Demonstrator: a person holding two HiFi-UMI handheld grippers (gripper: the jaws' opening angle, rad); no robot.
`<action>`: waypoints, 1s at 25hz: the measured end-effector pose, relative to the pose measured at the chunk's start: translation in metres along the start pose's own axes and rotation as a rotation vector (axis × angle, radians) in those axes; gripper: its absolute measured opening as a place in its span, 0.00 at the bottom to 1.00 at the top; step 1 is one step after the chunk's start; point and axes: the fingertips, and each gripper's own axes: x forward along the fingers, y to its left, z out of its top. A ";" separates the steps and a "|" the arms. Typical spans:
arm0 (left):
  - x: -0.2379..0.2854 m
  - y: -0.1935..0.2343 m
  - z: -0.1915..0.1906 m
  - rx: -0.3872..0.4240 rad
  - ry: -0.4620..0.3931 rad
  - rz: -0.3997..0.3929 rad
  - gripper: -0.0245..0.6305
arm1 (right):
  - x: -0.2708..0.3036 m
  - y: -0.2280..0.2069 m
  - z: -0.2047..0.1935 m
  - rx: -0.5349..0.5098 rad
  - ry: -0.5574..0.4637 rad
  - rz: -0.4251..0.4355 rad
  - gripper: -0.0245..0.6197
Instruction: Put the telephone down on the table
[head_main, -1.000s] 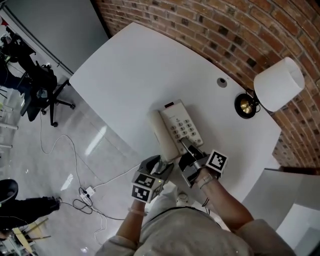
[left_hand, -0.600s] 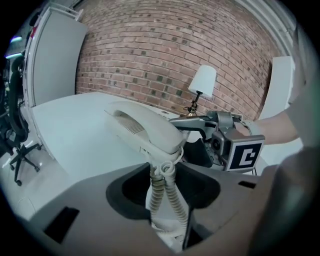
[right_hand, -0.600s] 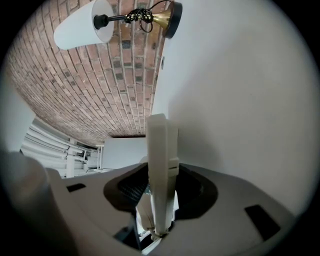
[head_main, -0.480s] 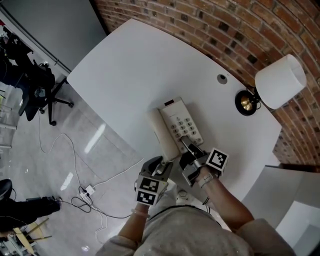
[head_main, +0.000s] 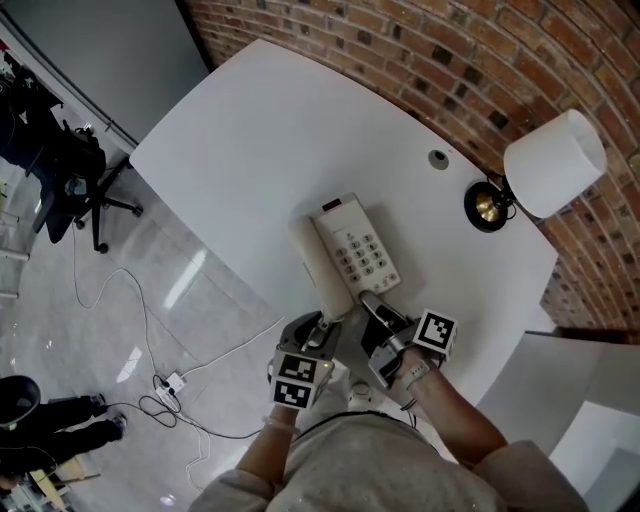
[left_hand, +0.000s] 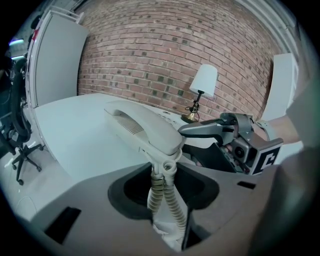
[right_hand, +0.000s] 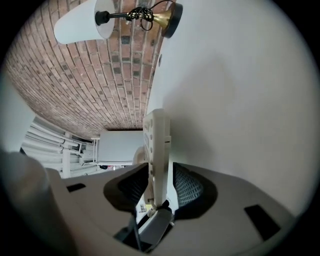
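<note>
A beige telephone (head_main: 360, 250) lies on the white table (head_main: 250, 130) close to its near edge, with its handset (head_main: 318, 262) along its left side. My left gripper (head_main: 322, 322) is at the handset's near end. Its jaws are closing, and in the left gripper view their tips (left_hand: 166, 159) meet the handset (left_hand: 140, 127) at its cord end. The coiled cord (left_hand: 167, 200) hangs down between them. My right gripper (head_main: 378, 308) is turned on its side and is shut on the near edge of the telephone base (right_hand: 156, 150), which shows edge-on.
A lamp with a white shade (head_main: 552, 165) and brass foot stands at the table's far right, before a brick wall. A cable hole (head_main: 438, 158) lies beyond the telephone. An office chair (head_main: 80, 170) and loose cables (head_main: 165, 385) are on the floor to the left.
My left gripper has come in against the handset's near end and its jaws have narrowed. The telephone and my right gripper have hardly shifted.
</note>
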 end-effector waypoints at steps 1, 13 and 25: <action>0.001 0.000 0.000 0.006 0.002 0.002 0.25 | -0.002 -0.002 -0.001 -0.001 0.001 -0.007 0.26; 0.008 0.001 -0.016 0.043 0.074 0.027 0.24 | -0.011 -0.015 -0.004 -0.013 0.017 -0.052 0.23; 0.016 0.002 -0.027 0.041 0.109 0.053 0.24 | -0.016 -0.025 -0.005 0.019 0.018 -0.072 0.23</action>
